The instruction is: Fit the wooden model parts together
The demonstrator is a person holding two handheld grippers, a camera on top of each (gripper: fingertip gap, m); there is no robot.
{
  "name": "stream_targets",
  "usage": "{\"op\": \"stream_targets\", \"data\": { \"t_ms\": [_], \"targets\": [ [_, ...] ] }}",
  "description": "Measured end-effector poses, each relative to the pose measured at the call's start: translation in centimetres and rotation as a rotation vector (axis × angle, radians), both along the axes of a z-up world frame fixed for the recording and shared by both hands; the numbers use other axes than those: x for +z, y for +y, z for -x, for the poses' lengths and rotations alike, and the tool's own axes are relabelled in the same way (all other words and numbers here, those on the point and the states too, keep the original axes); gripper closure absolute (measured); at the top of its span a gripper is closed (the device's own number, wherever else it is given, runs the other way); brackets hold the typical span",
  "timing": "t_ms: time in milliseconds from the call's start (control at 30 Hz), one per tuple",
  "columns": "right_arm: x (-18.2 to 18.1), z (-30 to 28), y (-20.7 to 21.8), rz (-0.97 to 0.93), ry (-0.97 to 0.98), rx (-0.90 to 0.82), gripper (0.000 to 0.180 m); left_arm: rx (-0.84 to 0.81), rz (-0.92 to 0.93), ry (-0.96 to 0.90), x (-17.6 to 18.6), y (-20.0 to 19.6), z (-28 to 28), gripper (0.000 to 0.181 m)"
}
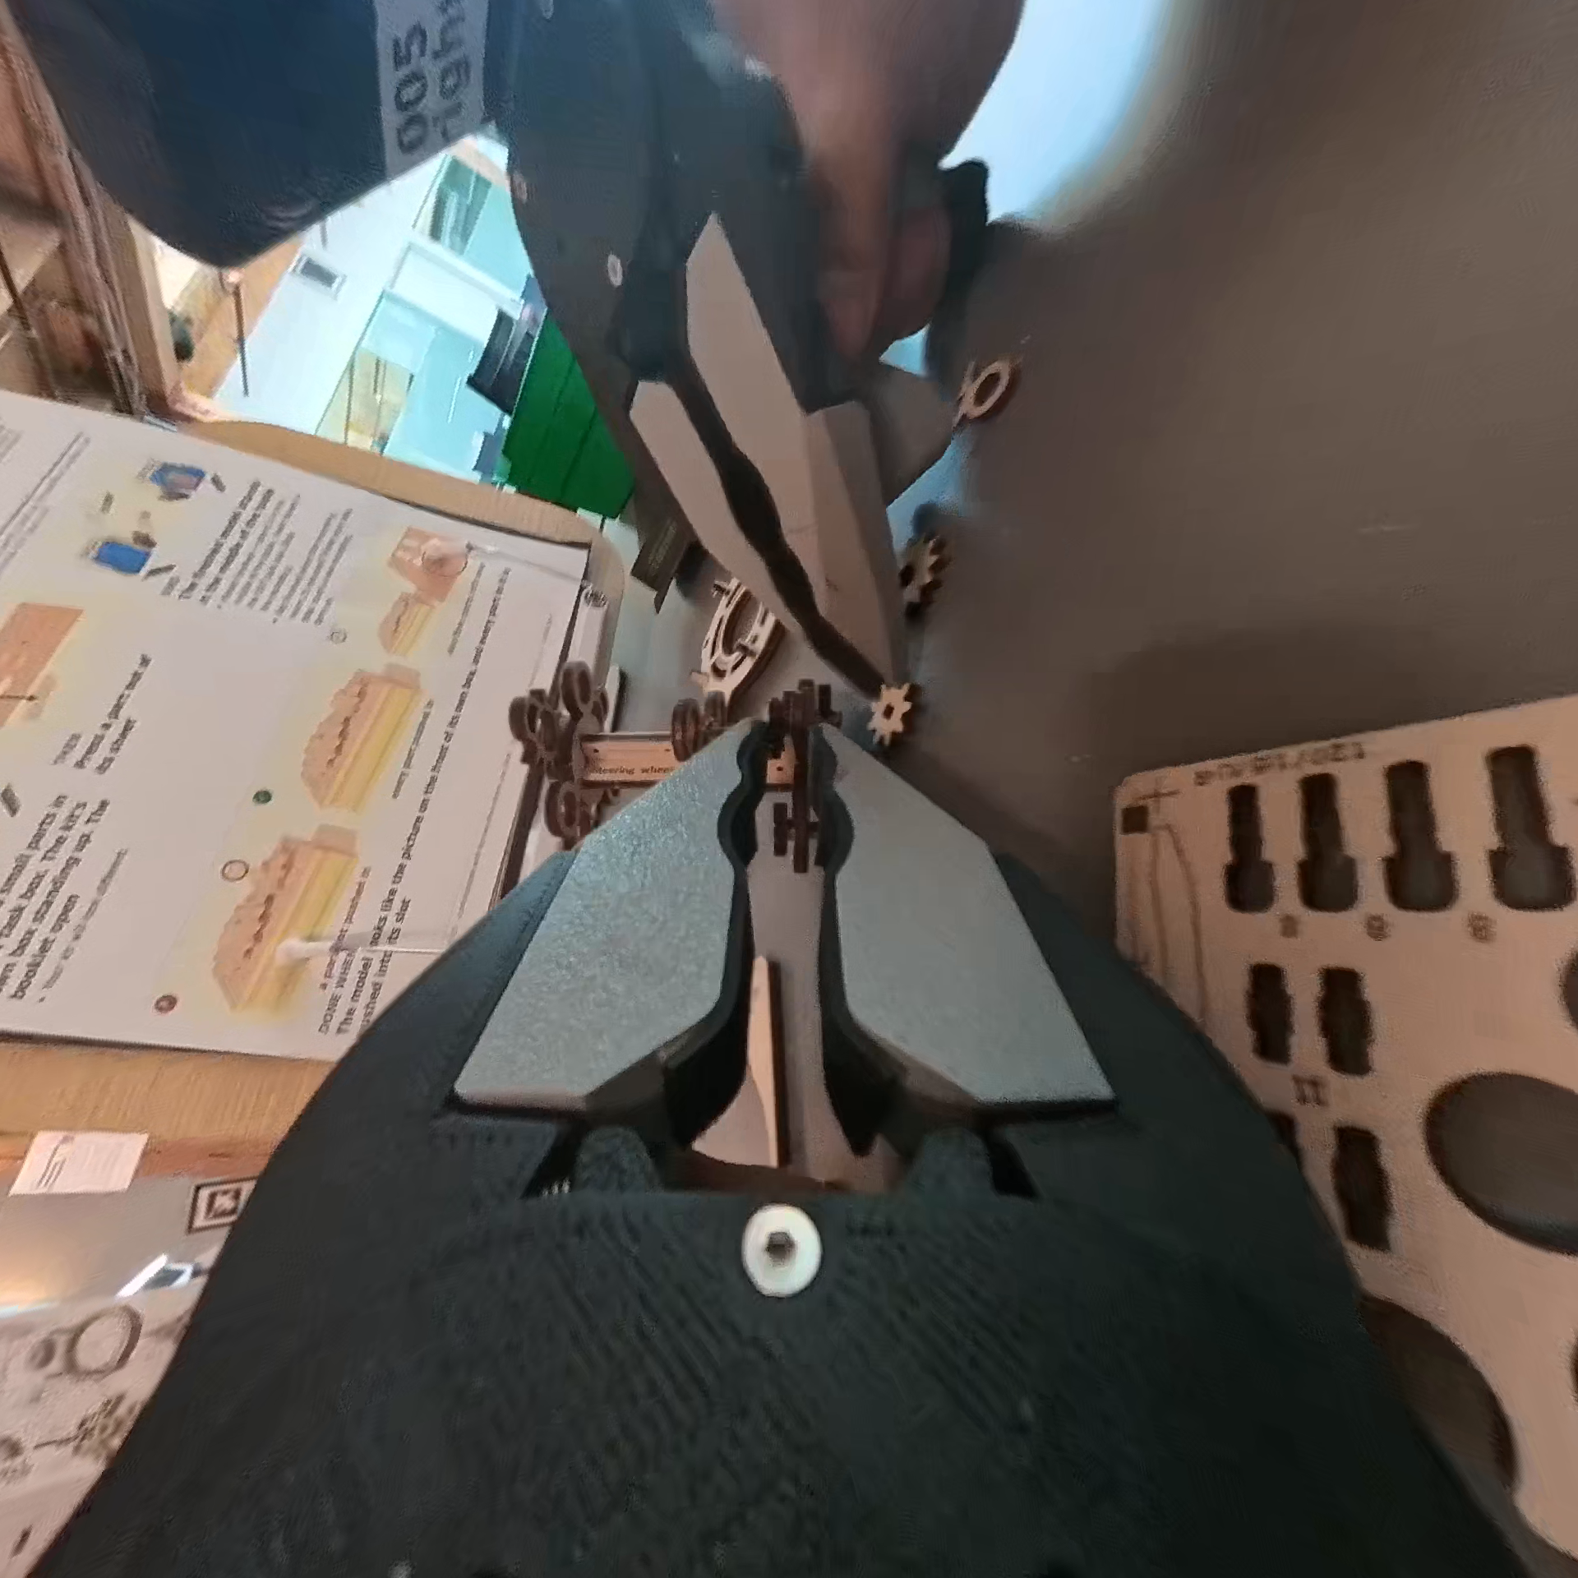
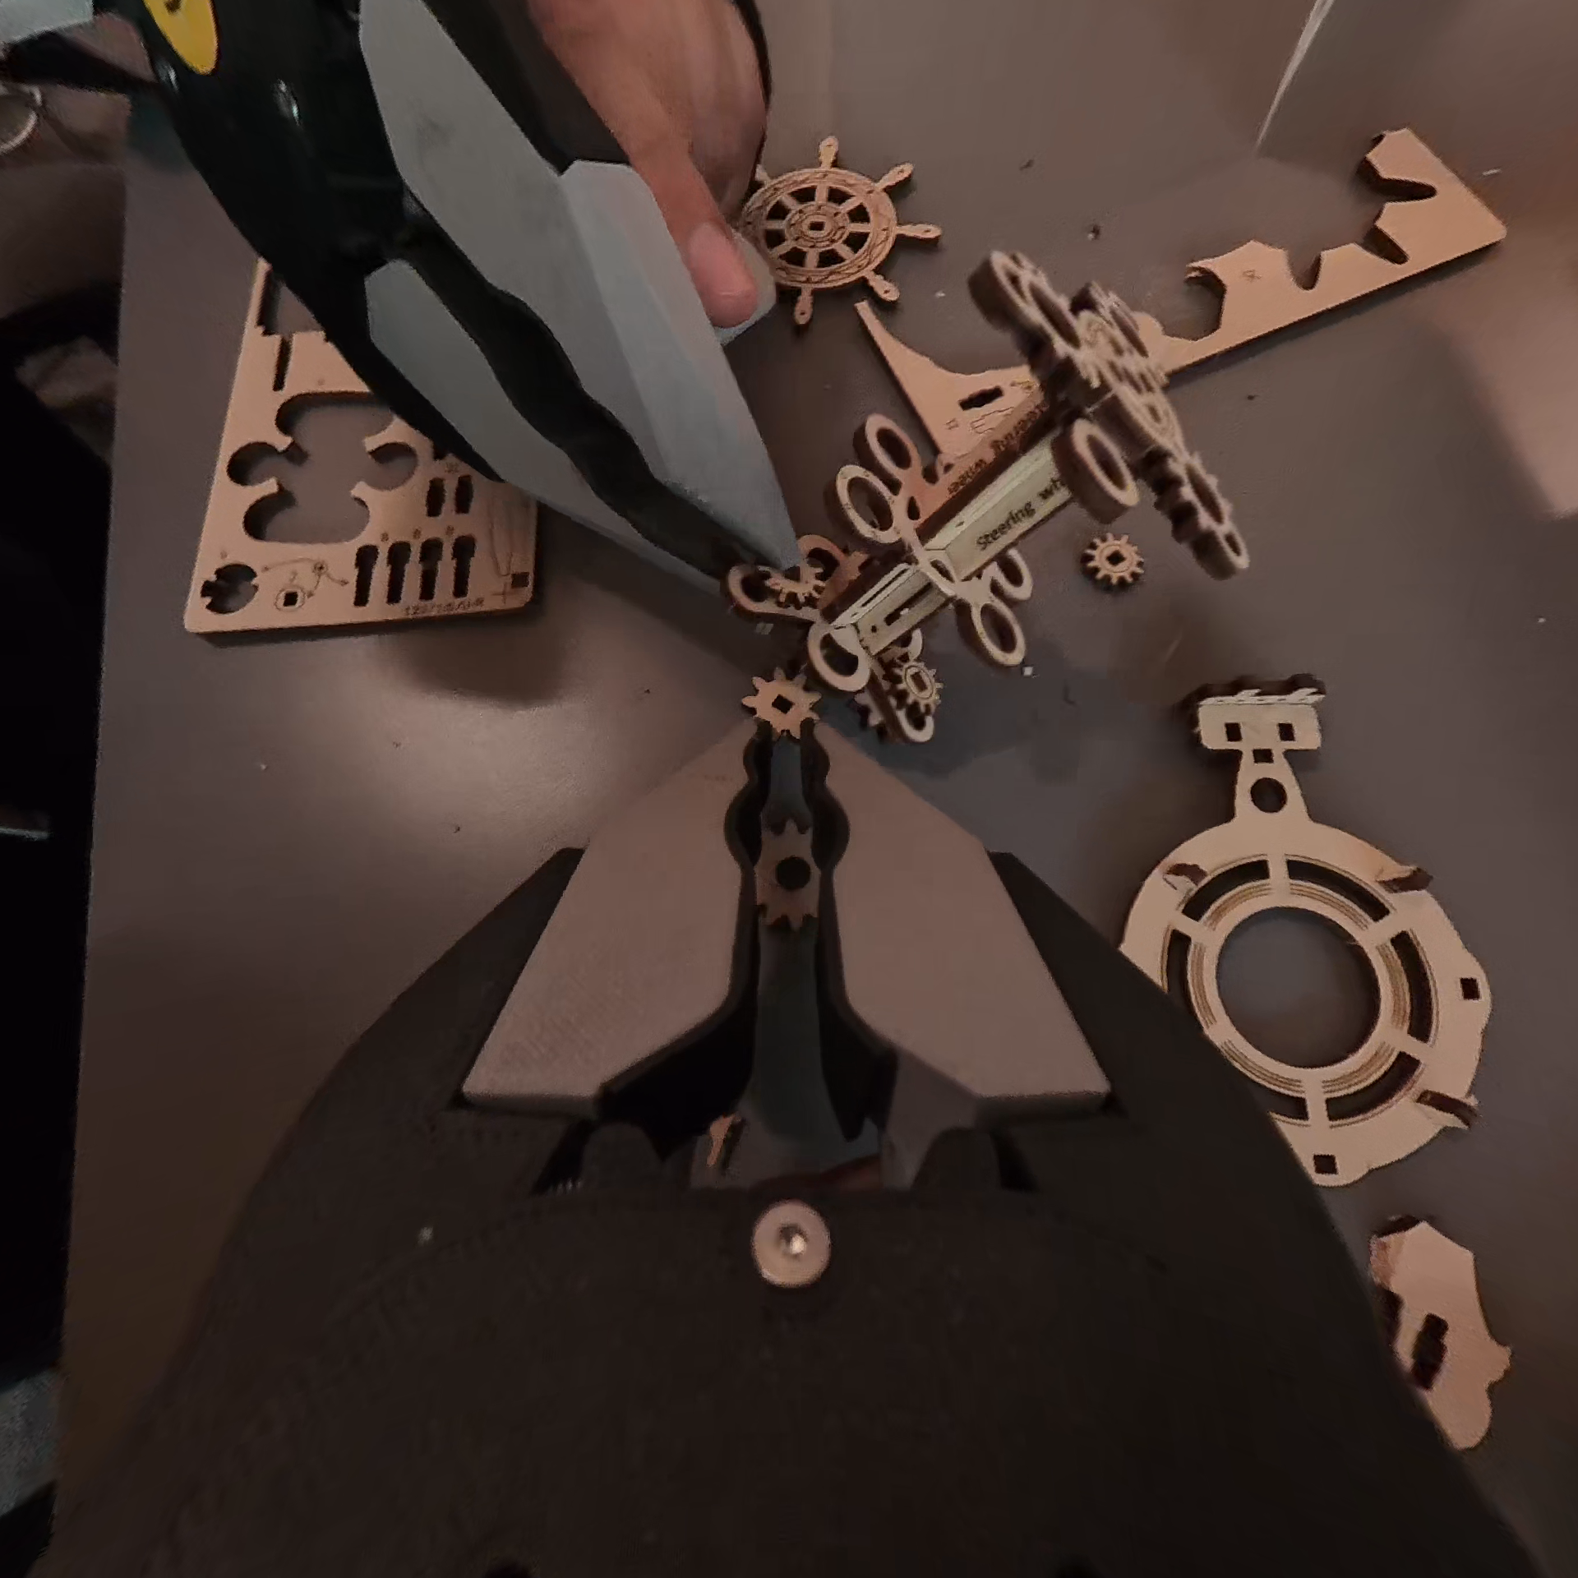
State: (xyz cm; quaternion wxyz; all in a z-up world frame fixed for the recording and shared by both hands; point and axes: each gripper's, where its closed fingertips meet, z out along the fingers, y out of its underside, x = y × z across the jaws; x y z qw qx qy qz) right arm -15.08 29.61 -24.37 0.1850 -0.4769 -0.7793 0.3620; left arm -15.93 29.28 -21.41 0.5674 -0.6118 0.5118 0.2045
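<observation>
The wooden model assembly (image 2: pixel 982 546), a long box beam with ringed loop pieces and gear wheels at both ends, sits just above the grey table (image 2: pixel 427 811) near the centre of the right wrist view. The left gripper (image 2: pixel 781 568) enters from the far left and is closed on the assembly's near-left end; in the left wrist view its fingertips (image 1: pixel 790 751) pinch a dark slotted piece (image 1: pixel 798 811) of that end. The right gripper (image 2: pixel 781 743) is closed on one small gear (image 2: pixel 781 704), held at the very tips, just near of the assembly's left end without clear contact. A second gear (image 2: pixel 786 879) shows through the gap between the right gripper's fingers; whether it lies on the table cannot be told. A third loose gear (image 2: pixel 1112 559) lies right of the beam.

Other loose parts on the table, one of each:
- ship's wheel (image 2: pixel 832 226), far centre
- large ring frame (image 2: pixel 1306 965), right
- punched-out sheet (image 2: pixel 359 512), left
- notched strip (image 2: pixel 1332 256), far right
- small offcut (image 2: pixel 1434 1332), near right

An instruction sheet (image 1: pixel 256 726) lies at left in the left wrist view, and a second punched-out sheet (image 1: pixel 1366 939) at right.
</observation>
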Motion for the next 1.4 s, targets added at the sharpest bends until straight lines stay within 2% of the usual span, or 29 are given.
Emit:
{"op": "stream_targets", "data": {
  "t_ms": [267,933,1400],
  "targets": [
    [0.7,-0.2,-0.1,0.046,0.022,0.027,0.177,0.034,-0.015,0.029,0.0,0.3,0.5,0.174],
    [1.1,0.0,0.9,0.023,0.040,-0.024,0.176,0.196,-0.055,0.011,1.2,1.5,3.0,0.175],
    [1.0,0.0,0.8,0.020,0.037,-0.022,0.176,0.197,-0.048,0.012,1.0,1.6,3.0,0.174]
  ]
}}
